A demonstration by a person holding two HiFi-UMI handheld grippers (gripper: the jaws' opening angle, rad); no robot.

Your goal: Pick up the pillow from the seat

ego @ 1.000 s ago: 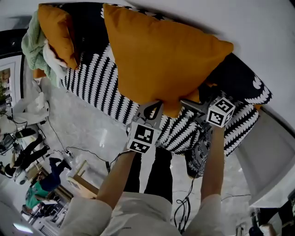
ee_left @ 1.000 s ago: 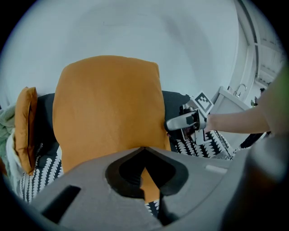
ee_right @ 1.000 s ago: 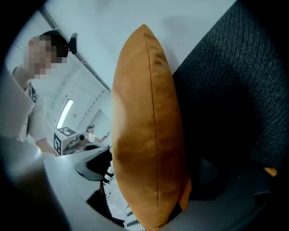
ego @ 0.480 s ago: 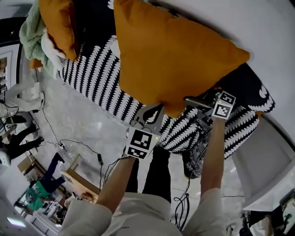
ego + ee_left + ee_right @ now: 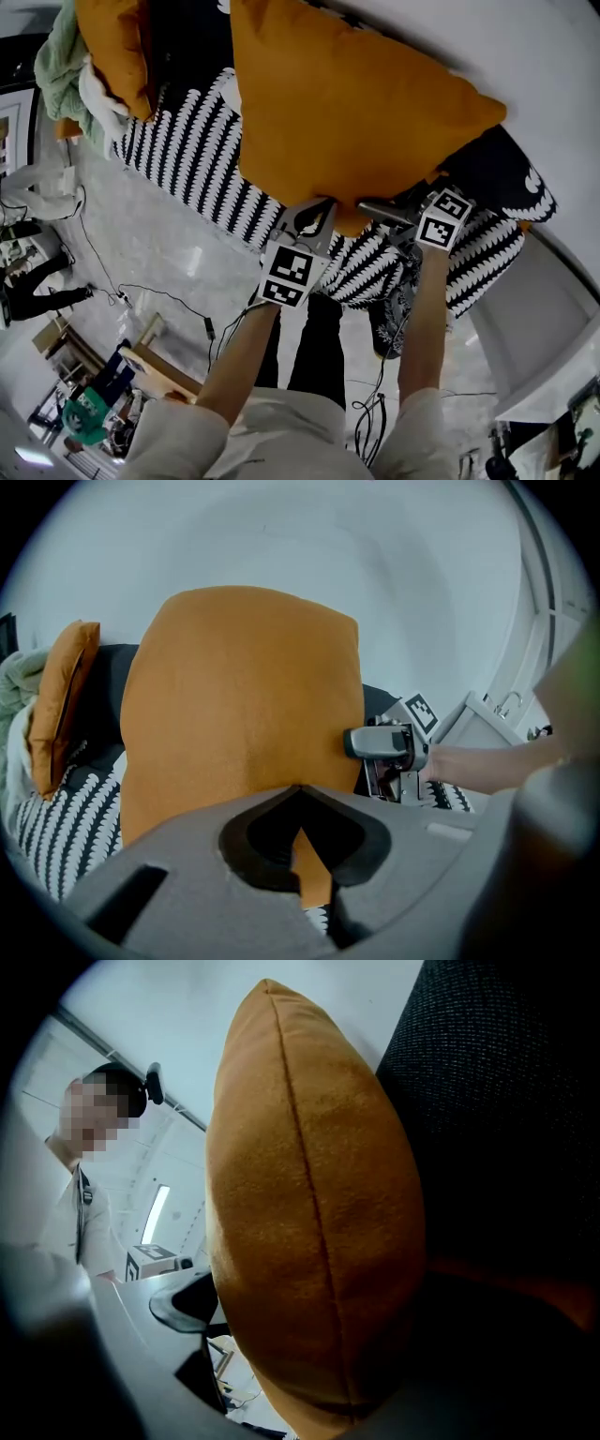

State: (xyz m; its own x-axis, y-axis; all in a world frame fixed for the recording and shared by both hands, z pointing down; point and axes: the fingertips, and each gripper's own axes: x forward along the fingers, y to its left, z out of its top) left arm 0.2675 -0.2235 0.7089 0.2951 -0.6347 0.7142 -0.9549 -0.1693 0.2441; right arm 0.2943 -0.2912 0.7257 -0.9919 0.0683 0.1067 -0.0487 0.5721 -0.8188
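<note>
A big orange pillow [image 5: 347,103] hangs above the black-and-white patterned seat [image 5: 192,159]. My left gripper [image 5: 309,223] is under its lower edge and shut on it; in the left gripper view an orange fold [image 5: 307,866] sits pinched between the jaws below the pillow [image 5: 244,705]. My right gripper [image 5: 380,208] is at the pillow's lower right corner, also seen as the right gripper [image 5: 384,747] in the left gripper view. Its jaws are opening around the thick pillow edge [image 5: 319,1222], with a gap showing beside the left jaw.
A second orange pillow [image 5: 117,52] and a green and white blanket [image 5: 58,80] lie at the sofa's far left end. A white wall [image 5: 534,56] rises behind. Cables [image 5: 141,295] run over the pale floor. A white cabinet [image 5: 534,319] stands at the right.
The pillow has shifted a little to the right and up in the head view. The right gripper's marker cube has turned and moved slightly. The left gripper keeps its hold on the lower edge.
</note>
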